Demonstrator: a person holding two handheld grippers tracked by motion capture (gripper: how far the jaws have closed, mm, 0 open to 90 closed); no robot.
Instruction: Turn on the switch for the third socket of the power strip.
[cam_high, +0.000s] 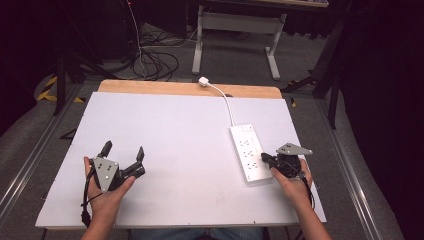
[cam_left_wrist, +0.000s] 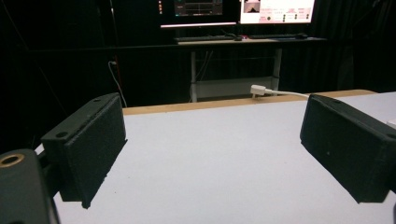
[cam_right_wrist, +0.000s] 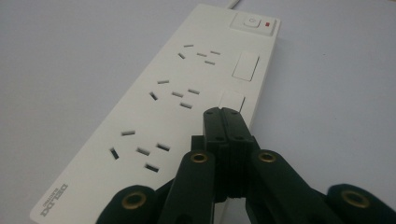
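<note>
A white power strip lies on the white table top at the right, its cable running back to a white plug near the far edge. In the right gripper view the strip shows three socket groups, a switch with a red mark at its far end and small square buttons along one side. My right gripper is shut, its joined tips resting at the strip's edge by the middle square button. My left gripper stands open over bare table at the left; the plug shows far off between its pads.
The table has a wooden strip along its far edge. Beyond it stand a desk frame and loose floor cables. Monitors glow in the dark background.
</note>
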